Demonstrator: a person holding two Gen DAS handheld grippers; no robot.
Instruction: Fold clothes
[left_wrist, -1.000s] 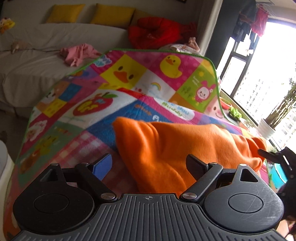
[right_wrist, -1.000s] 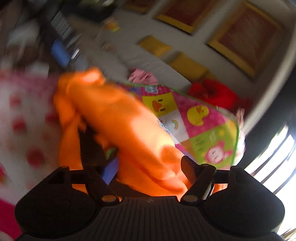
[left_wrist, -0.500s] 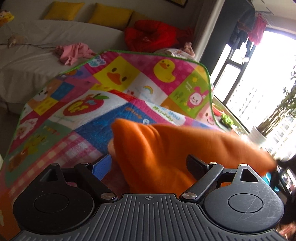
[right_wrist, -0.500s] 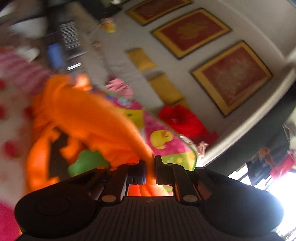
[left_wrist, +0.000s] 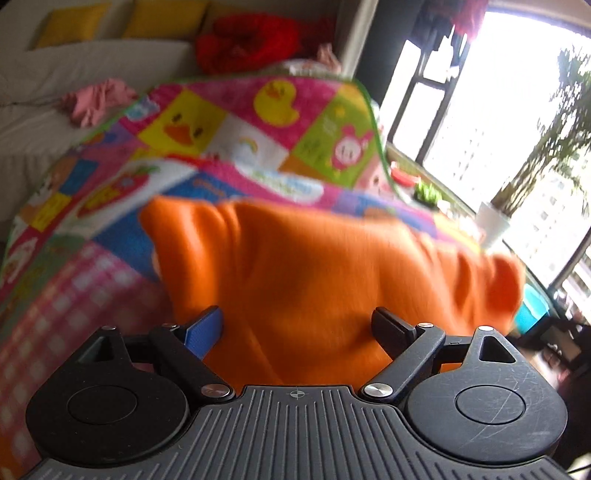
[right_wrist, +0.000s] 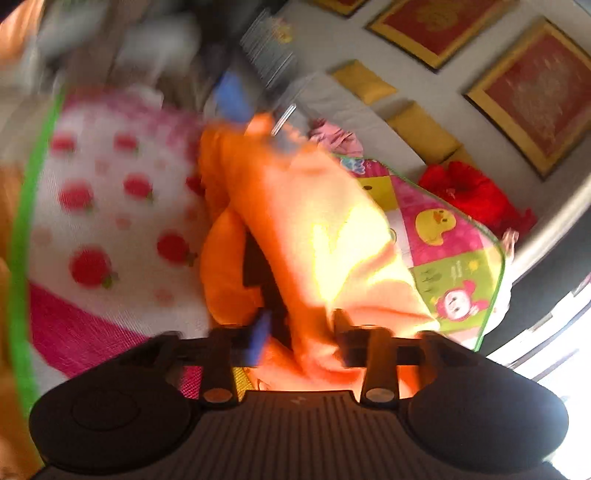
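Item: soft orange fleece garment (left_wrist: 314, 273), bunched and partly doubled over, lying on patchwork children's play mat with duck and strawberry squares and green edging (left_wrist: 229, 122). Seen also from right wrist view (right_wrist: 295, 221), strongly lit and blurred there, draped across the mat (right_wrist: 454, 236).

Left gripper (left_wrist: 295, 325): jaws spread wide, blue-padded finger on one side, black finger on the other, orange fleece lying between and beneath them; no clamping visible.

Right gripper (right_wrist: 299, 328): jaws parted, orange fleece passing through the gap; grip on cloth not discernible owing to blur.

Surroundings, left wrist view: white-covered sofa (left_wrist: 74, 81) behind mat; two mustard-yellow cushions (left_wrist: 66, 18) along its back; crumpled pink garment (left_wrist: 96, 101) on its seat; heap of red fabric (left_wrist: 247, 40) at far end; bright window (left_wrist: 517, 110) with potted plant in white pot (left_wrist: 493, 225).

Surroundings, right wrist view: gold-framed red pictures (right_wrist: 532, 92) on wall above sofa.
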